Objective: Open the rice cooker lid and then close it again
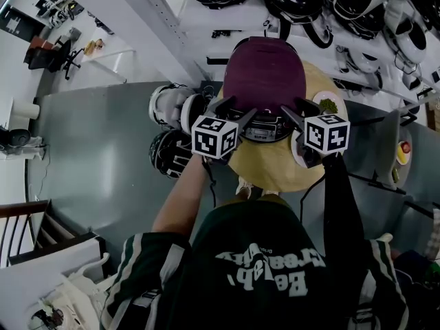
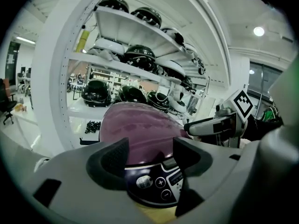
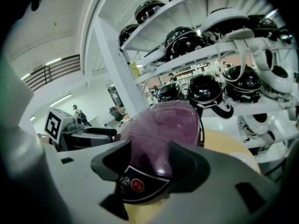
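The rice cooker lid (image 1: 265, 74) sits shut. The left gripper (image 1: 235, 108) and right gripper (image 1: 300, 108) hover at the control panel (image 1: 261, 130), jaws apart, holding nothing. I'd guess opening hasn't begun.

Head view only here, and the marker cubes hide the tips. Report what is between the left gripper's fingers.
Observer: In the left gripper view, the left gripper has its fingers apart. The gap frames the dark glossy control panel of the purple-lidded rice cooker, at its plus and minus buttons. The pads press on nothing.
Operator: Now the right one.
Observer: The right gripper is open too. A round red button on that panel shows in its gap.
Operator: Check the lid edge.
Observer: In the right gripper view, the domed purple lid sits down against the panel and looks closed.
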Action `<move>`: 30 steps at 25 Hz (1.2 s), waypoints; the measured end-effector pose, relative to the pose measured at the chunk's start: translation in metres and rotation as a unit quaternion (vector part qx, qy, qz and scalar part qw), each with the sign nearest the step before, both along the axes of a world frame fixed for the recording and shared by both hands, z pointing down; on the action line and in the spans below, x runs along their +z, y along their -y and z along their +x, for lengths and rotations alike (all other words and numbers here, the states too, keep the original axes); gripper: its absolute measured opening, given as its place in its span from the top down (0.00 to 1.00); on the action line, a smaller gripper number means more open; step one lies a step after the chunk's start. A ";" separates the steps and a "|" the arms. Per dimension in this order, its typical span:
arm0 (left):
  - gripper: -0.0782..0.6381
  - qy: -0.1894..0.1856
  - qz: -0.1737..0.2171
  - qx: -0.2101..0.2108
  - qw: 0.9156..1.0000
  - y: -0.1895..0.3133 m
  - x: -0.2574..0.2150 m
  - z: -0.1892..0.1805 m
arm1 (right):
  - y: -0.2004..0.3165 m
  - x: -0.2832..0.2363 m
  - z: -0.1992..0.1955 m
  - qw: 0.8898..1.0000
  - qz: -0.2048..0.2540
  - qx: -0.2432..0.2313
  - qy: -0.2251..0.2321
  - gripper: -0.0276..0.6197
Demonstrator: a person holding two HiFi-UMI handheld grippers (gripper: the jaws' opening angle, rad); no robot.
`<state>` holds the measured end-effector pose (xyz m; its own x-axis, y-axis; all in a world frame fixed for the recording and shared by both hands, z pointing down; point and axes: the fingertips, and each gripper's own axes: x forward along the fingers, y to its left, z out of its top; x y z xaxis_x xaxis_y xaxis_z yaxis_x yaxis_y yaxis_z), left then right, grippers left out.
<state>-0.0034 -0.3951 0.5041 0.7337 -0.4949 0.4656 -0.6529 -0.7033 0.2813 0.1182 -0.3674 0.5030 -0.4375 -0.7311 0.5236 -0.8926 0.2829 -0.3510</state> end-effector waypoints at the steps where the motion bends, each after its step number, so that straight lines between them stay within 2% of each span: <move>1: 0.48 -0.002 -0.002 -0.001 1.000 0.000 0.000 0.000 | 0.000 0.001 -0.001 1.000 -0.001 -0.003 -0.009 0.56; 5: 0.48 -0.007 -0.008 -0.004 1.000 0.000 0.001 0.001 | -0.001 0.004 -0.005 0.999 -0.001 -0.015 -0.050 0.54; 12: 0.48 0.020 0.010 -0.008 1.000 0.000 0.006 0.002 | -0.001 0.010 -0.009 0.994 -0.018 -0.042 -0.103 0.53; 14: 0.48 0.017 0.014 -0.013 1.000 0.000 0.006 0.002 | -0.002 0.009 -0.008 0.994 -0.016 -0.039 -0.098 0.54; 17: 0.48 0.032 0.031 -0.011 0.999 -0.002 0.007 0.002 | -0.003 0.007 -0.006 0.997 -0.005 -0.036 -0.072 0.54; 22: 0.45 0.020 0.053 -0.006 0.998 -0.008 -0.003 0.009 | -0.005 -0.006 -0.003 0.998 0.042 -0.020 -0.035 0.58; 27: 0.46 0.016 0.126 -0.008 0.992 -0.017 -0.041 0.019 | -0.012 -0.035 0.009 0.994 0.103 0.002 -0.030 0.57; 30: 0.46 0.014 0.155 -0.015 0.988 -0.025 -0.060 0.022 | -0.019 -0.060 0.020 0.987 0.159 0.020 -0.030 0.58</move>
<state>0.0188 -0.3697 0.4438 0.7059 -0.6380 0.3077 -0.6791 -0.7331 0.0376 0.1378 -0.3488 0.4430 -0.3796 -0.8785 0.2899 -0.9220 0.3336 -0.1963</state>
